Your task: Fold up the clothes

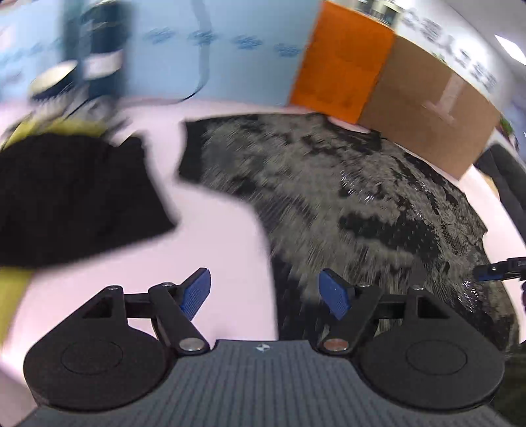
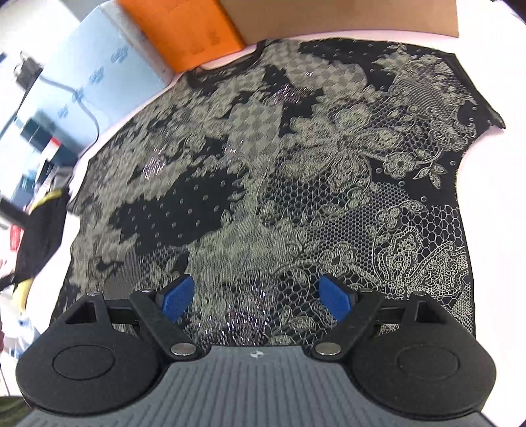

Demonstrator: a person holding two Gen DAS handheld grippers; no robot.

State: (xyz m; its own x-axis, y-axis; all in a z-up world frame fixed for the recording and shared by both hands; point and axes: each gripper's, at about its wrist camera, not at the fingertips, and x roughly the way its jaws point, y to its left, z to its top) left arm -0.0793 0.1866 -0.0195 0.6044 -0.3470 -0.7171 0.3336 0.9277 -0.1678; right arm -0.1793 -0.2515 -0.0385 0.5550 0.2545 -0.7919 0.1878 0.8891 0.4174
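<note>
Plainly the lace-patterned top (image 2: 263,170) is the landmark: it lies spread flat on the pale pink table (image 1: 223,230), neckline towards the orange box (image 2: 184,29) and the brown cardboard box (image 1: 427,108) at the table's far edge. Off to the left of the top, well apart from it, sits a black garment (image 1: 72,197) on something yellow (image 1: 13,295), seemingly another piece waiting or already dealt with. Next comes the left gripper (image 1: 264,294), hovering over bare table just beside the top's left edge, below its short sleeve; its blue pads stand wide apart with nothing between them. Further right, over the top's lower middle near the hem, the right gripper (image 2: 256,295) hangs with its jaws equally wide and empty, the fabric beneath but not pinched. I judge the fold has not yet begun on this top: both claws look to be lining up for a first grasp. The next move calls for each to drop onto an edge of the cloth, most likely the hem or a side, and close on a single layer, so that the side can be carried over without dragging the whole top askew.
</note>
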